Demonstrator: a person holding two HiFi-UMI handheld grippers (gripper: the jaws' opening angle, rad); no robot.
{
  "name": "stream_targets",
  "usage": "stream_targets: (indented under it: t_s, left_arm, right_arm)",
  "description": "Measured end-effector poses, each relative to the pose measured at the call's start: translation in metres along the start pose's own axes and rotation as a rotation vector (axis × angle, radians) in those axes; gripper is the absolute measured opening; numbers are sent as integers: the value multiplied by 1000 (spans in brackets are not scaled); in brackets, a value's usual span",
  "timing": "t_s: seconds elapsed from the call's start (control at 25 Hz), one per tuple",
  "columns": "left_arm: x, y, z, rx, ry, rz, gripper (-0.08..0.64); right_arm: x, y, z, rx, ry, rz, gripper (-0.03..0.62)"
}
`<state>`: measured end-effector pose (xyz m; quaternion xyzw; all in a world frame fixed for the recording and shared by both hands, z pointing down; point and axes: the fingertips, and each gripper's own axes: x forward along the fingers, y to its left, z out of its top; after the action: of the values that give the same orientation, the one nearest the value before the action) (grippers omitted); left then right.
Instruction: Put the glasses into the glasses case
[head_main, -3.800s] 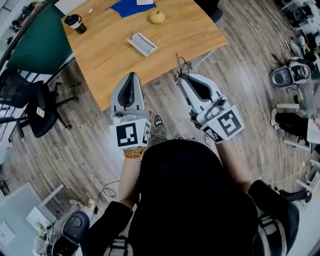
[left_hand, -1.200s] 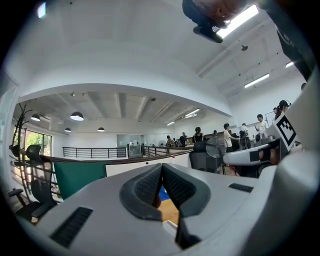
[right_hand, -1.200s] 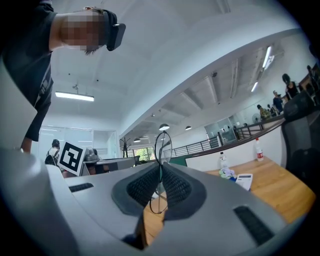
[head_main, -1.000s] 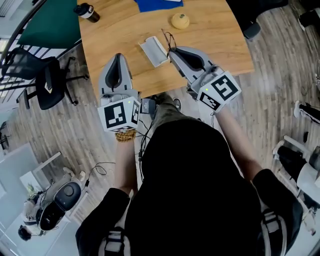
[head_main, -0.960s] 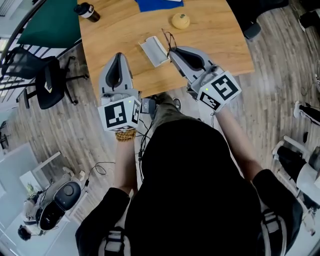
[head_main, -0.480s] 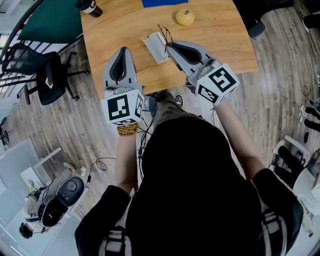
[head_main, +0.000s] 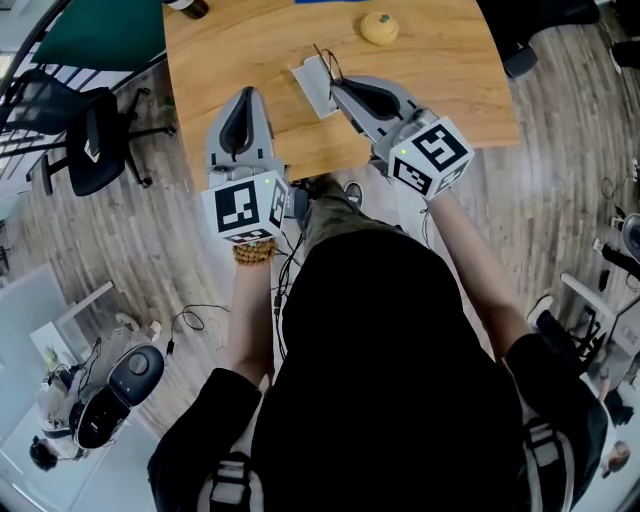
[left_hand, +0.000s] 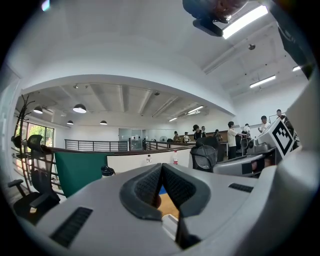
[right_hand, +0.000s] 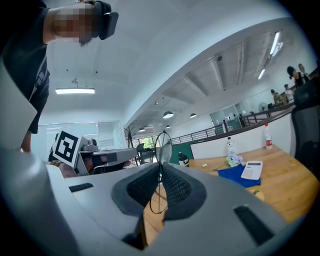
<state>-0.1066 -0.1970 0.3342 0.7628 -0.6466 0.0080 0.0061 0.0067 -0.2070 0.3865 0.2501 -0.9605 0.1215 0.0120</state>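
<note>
The wooden counter (head_main: 440, 90) fills the top of the head view, with both tongs out over its near edge. The left tongs (left_hand: 161, 169) are closed up tight with nothing between the pads. They sit off to the left of the right ones.

The right tongs (right_hand: 161, 170) are clamped on the glasses (right_hand: 163, 144). A blue cloth (right_hand: 234, 176) lies well beyond the right tongs, with a calculator (right_hand: 251, 170) on it.

The case (head_main: 312, 88) lies open on the counter right at the tip of the right tongs, just to their left, with its pale lining showing. The glasses aren't in it, they're up at its edge in the tongs. Can't tell if they touch it.

There's a dark cup (head_main: 190, 8) far past the left tongs and a small yellow fruit (head_main: 380, 27) past the right tongs, a bit to the right.

The glasses have a thin wire frame. One lens pokes up past the tips and the other hangs down between the pads.
</note>
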Motion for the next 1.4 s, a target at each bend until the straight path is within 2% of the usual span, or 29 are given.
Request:
stream_targets:
  t_s: [0.76, 1.4]
  left_arm:
    - [7, 34, -27, -19, 47, 26, 20]
    - [16, 45, -44, -34, 90, 32, 20]
  right_arm:
    - [38, -24, -58, 66, 147, -11, 31]
    - [51, -47, -105, 123, 242, -37, 31]
